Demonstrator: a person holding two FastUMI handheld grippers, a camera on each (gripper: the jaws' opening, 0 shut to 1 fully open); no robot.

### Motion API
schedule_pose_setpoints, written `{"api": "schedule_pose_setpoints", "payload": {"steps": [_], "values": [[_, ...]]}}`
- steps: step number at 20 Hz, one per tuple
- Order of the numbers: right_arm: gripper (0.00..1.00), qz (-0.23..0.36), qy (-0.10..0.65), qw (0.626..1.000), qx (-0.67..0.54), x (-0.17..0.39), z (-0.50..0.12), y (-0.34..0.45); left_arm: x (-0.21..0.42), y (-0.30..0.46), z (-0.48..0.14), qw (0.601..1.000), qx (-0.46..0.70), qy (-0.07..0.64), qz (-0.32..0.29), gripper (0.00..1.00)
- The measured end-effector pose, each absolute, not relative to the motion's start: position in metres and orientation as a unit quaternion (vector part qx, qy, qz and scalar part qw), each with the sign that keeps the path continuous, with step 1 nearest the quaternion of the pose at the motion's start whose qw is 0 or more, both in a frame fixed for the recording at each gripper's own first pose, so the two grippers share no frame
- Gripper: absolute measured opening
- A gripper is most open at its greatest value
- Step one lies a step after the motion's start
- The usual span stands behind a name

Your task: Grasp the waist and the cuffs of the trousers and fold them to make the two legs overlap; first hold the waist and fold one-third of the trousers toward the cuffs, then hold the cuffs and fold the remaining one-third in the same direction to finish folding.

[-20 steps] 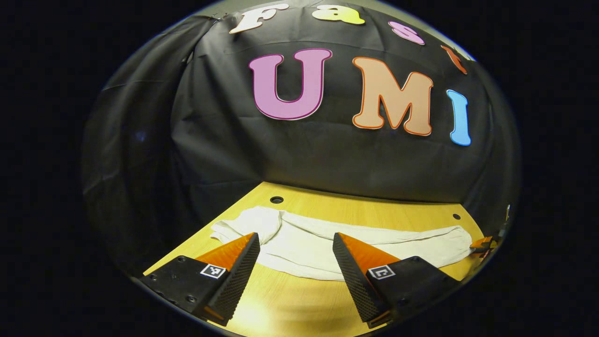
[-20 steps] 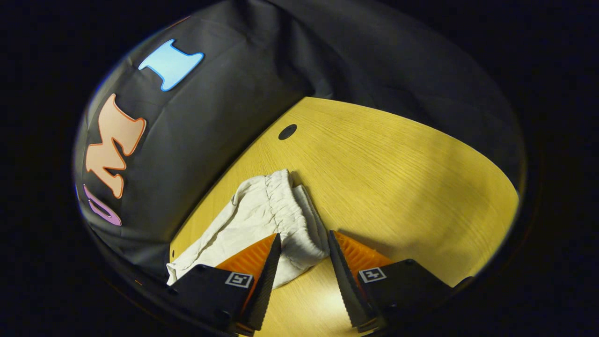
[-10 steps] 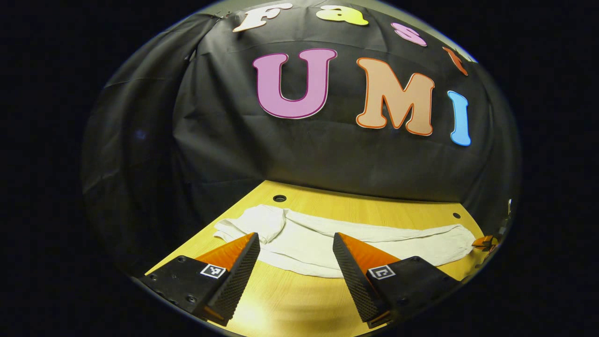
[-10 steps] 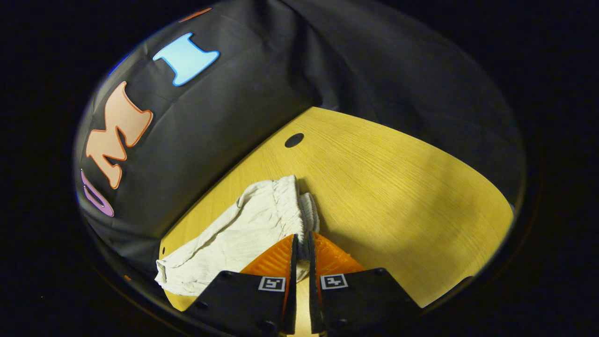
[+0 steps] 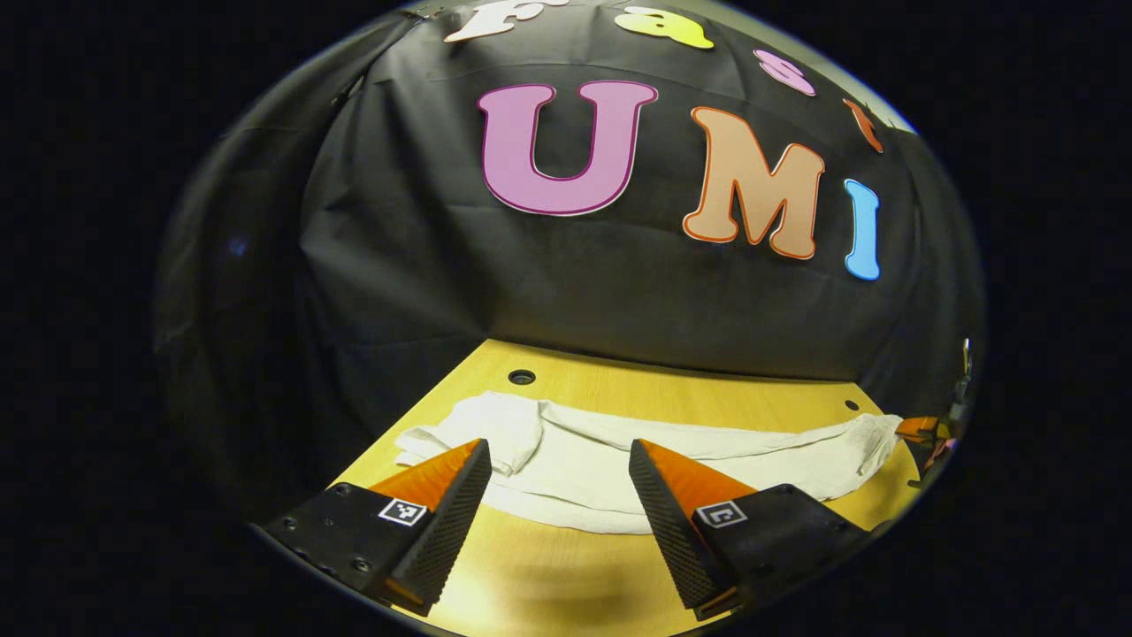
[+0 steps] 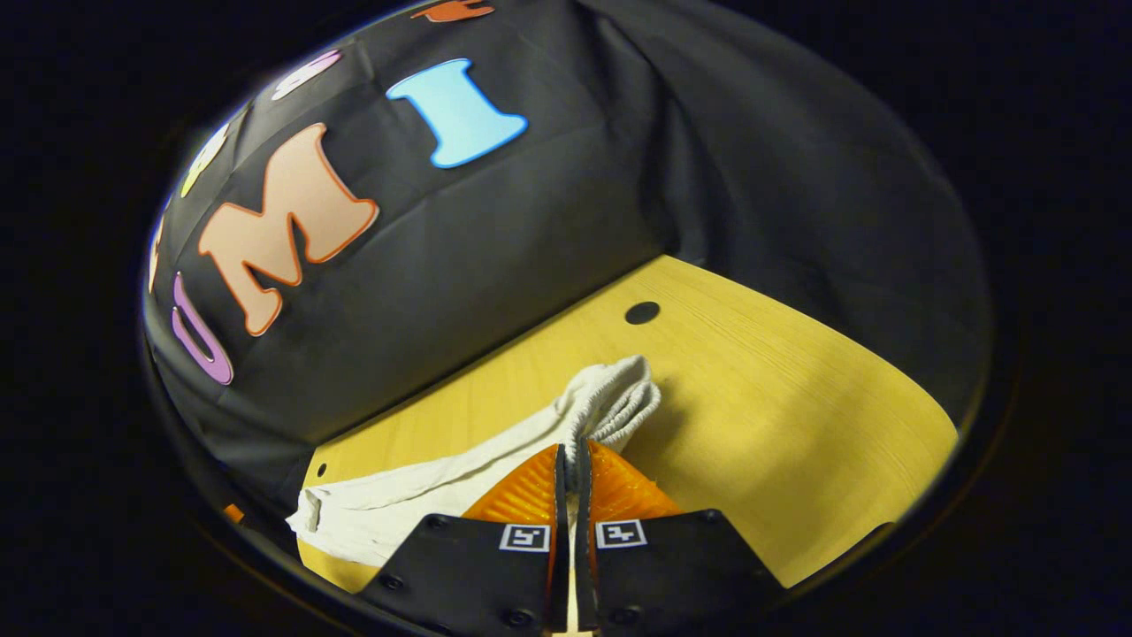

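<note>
While the trousers (image 5: 610, 464) lie stretched across the far half of the bench (image 5: 548, 584), the left hand-held gripper (image 5: 559, 482) hangs just short of their near edge with its jaws spread wide and nothing between them. In the left gripper view the pale cloth runs from a bunched end (image 5: 482, 429) beyond the left finger to a lifted end (image 5: 875, 433) at the far right. The middle of the garment shows through the gap between the two fingers, which do not touch it. The bunched end sits near a round hole (image 5: 522, 377) in the bench top, close to the booth's black wall (image 5: 601, 292). At the far right edge of that view, part of the right hand-held gripper (image 5: 924, 429) meets the raised end of the cloth.

In the right gripper view the right hand-held gripper (image 6: 570, 478) is clenched on the trousers (image 6: 424, 504), both fingers pressed together with a thin fold of fabric pinched between them. The gathered elastic waist (image 6: 619, 402) bunches up just past the fingertips and is raised off the bench (image 6: 796, 442), throwing a shadow on the wood to its right. From the grasp the legs trail away to the lower left, lying flat and ending at a cuff (image 6: 309, 518) near the bench's edge. A second round hole (image 6: 642, 312) lies beyond the waist, apart from it.
</note>
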State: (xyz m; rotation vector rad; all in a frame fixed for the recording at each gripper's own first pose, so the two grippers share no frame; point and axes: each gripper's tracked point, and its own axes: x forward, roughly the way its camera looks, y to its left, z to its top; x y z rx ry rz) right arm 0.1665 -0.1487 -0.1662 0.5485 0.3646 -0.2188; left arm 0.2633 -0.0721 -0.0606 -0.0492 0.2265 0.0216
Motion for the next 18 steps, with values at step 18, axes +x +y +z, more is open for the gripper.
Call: {"api": "schedule_pose_setpoints", "payload": {"steps": [18], "values": [[0.05,0.143,0.229,0.958,0.100,0.189,-0.163,0.197,0.293,0.041,-0.095,0.988,-0.073,0.136,0.012,0.94]]}}
